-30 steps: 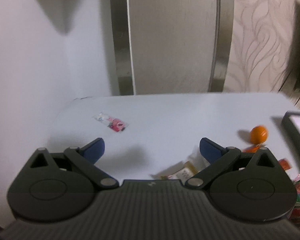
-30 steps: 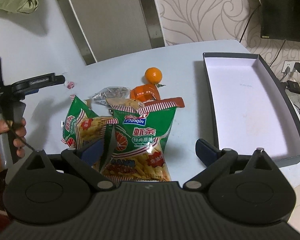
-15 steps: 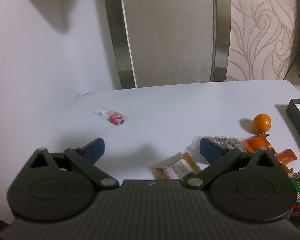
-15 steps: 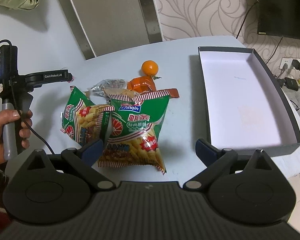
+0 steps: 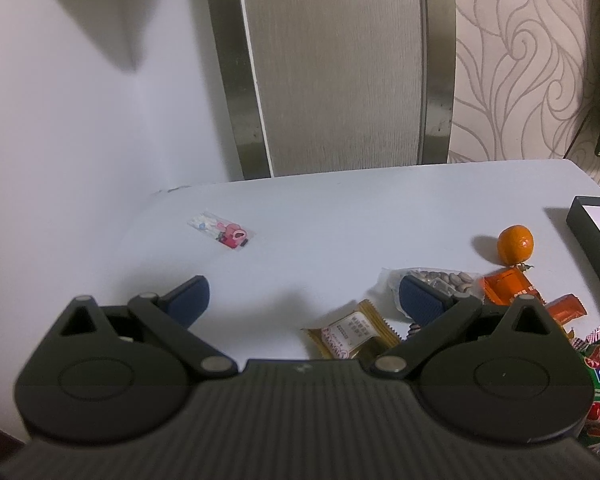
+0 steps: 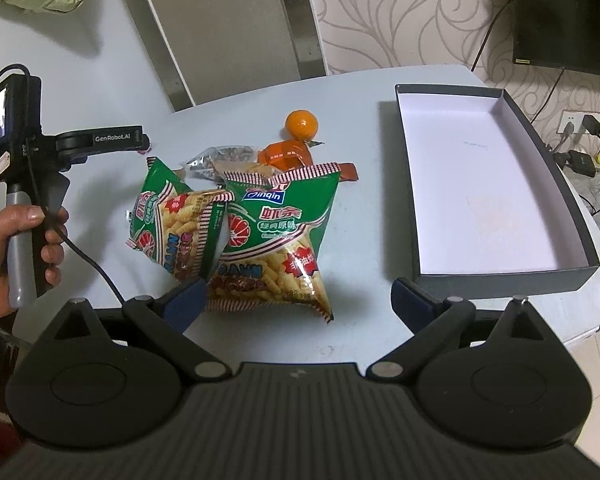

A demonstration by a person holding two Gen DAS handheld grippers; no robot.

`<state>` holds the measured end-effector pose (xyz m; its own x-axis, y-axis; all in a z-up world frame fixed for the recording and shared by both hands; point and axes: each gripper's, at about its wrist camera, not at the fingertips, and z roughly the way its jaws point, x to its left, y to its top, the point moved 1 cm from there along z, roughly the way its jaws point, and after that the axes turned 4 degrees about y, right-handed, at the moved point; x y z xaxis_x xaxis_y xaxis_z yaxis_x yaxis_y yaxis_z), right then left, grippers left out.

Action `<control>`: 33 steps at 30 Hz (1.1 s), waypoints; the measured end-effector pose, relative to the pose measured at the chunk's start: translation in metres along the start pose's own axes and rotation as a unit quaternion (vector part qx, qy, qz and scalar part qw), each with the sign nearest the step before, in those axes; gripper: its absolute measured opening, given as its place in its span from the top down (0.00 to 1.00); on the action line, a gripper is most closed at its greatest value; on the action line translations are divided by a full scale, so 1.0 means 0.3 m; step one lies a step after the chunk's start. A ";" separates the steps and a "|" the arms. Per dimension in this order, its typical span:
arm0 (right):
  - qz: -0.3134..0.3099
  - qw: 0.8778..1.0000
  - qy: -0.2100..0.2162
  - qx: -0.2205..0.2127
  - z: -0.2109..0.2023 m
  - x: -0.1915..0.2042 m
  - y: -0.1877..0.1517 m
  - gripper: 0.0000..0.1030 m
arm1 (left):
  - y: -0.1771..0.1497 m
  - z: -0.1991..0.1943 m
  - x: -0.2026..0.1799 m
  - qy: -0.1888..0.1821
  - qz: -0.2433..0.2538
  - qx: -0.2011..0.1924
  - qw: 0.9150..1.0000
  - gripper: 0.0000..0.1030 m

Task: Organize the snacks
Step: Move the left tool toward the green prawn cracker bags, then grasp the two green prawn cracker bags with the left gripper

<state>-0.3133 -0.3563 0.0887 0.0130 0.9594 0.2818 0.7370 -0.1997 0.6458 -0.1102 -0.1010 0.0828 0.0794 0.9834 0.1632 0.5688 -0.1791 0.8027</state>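
White table [image 6: 364,96]: L gripper [image 5: 302,294] & R gripper [image 6: 296,298] both wide, holding nothing.

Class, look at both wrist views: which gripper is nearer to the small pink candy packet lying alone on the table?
Left. The left gripper hovers open just short of the pink candy packet; the right gripper sits behind the prawn cracker bags, farther off.

Snack bags [image 6: 256,236] left of box [image 6: 496,284]; orange [image 6: 301,123] behind
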 end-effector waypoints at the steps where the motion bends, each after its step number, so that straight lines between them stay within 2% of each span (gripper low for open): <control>1: 0.000 1.000 0.000 0.000 -0.001 0.001 -0.002 0.03 | -0.001 -0.003 0.001 0.000 0.000 -0.001 1.000 0.00; 9: 0.004 1.000 -0.002 -0.001 -0.007 0.001 -0.013 0.03 | -0.015 -0.034 0.013 -0.025 -0.006 -0.014 1.000 0.00; 15: 0.000 1.000 0.004 0.001 0.007 0.014 -0.011 0.03 | -0.059 -0.074 0.037 -0.077 -0.011 -0.027 0.997 0.00; 19: -0.003 1.000 0.008 0.005 0.023 0.021 -0.006 0.03 | -0.097 -0.111 0.026 -0.119 0.002 -0.033 0.992 0.00; 26: -0.013 1.000 0.018 0.010 0.047 0.040 0.007 0.03 | -0.134 -0.170 -0.020 -0.198 0.026 -0.053 0.978 0.00; 29: -0.014 1.000 0.020 0.010 0.050 0.040 0.010 0.03 | -0.159 -0.175 -0.049 -0.216 0.046 -0.047 0.974 0.00; 33: -0.011 1.000 0.018 0.009 0.048 0.035 0.010 0.03 | -0.194 -0.166 -0.085 -0.221 0.071 -0.033 0.972 0.00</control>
<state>-0.3012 -0.3438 0.0833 -0.0279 0.9554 0.2939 0.7483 -0.1750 0.6399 -0.1862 -0.1172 0.0604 0.5067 0.8618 0.0245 0.4733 -0.3018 0.8276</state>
